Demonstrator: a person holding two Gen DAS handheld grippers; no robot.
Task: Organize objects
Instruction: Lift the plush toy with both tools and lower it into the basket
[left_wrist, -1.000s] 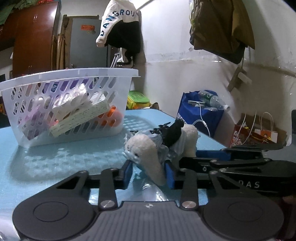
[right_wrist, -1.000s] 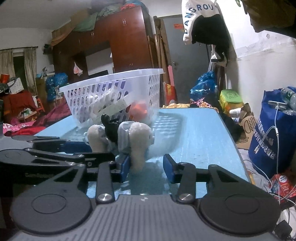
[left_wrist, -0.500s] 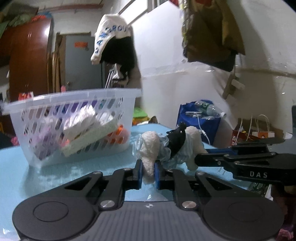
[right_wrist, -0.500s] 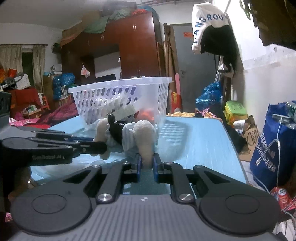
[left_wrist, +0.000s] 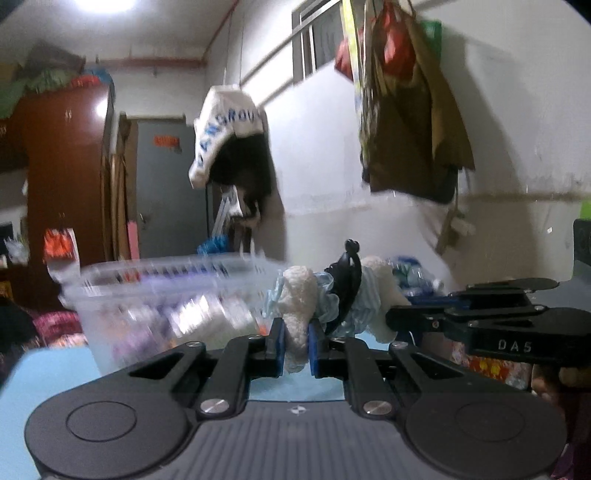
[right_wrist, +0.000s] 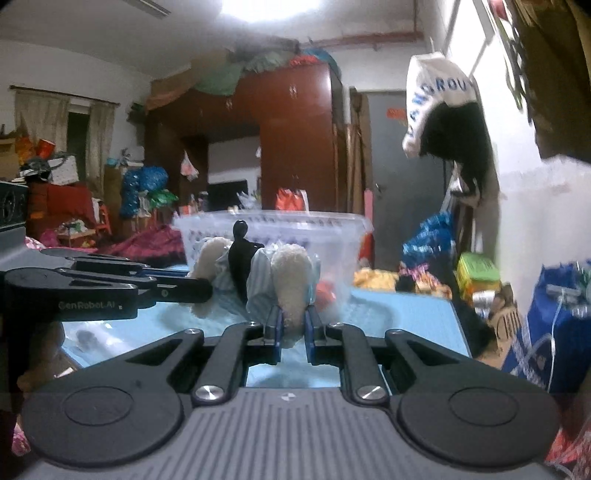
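both tongs are clamping the plush toy (left_wrist: 295, 295): the left gripper (left_wrist: 295, 345) is squeezing one fuzzy cream leg, the right gripper (right_wrist: 291, 328) the other leg. the toy is wearing pale blue striped cloth with a black piece sticking up from its middle. it is hanging off the blue table (right_wrist: 402, 321), just in front of the white basket (right_wrist: 332, 236), which is sitting toward the table's far edge.

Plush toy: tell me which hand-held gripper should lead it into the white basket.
Left, probably. The left hand-held gripper and the right hand-held gripper each clamp a leg of the plush toy, but the white basket lies on the left one's side.
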